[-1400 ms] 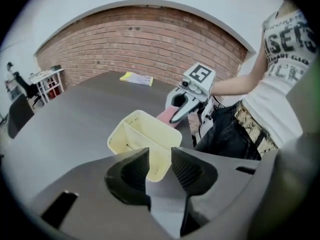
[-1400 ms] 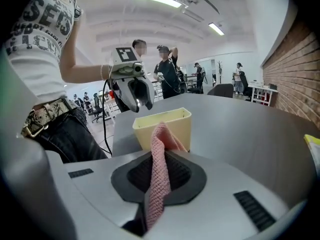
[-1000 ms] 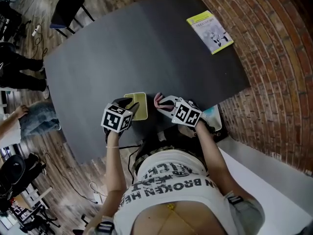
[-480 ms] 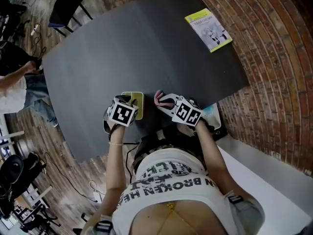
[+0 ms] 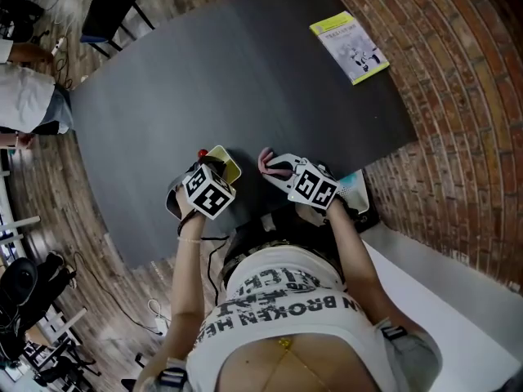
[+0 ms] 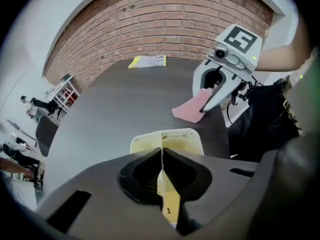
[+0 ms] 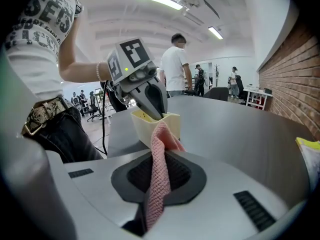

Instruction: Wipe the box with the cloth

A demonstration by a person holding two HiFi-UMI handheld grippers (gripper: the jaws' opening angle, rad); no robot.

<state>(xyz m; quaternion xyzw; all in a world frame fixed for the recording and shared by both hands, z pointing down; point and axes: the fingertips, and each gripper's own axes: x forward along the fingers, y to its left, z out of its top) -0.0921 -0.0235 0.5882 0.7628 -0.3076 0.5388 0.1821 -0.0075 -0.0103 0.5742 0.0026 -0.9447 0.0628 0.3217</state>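
My left claw (image 6: 161,165) has just been closing and now pinches the wall of the yellow box (image 6: 176,136), so I should hold it steady and rub softly with the pink cloth (image 7: 161,134) pinched in my right claw (image 7: 158,183).

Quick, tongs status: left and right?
Left tongs: just been closing, now shut on the box wall.
Right tongs: shut on the cloth.

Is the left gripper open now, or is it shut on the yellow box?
Shut. The left gripper has just been closing its jaws, and in its own view they pinch the thin wall of the yellow box.
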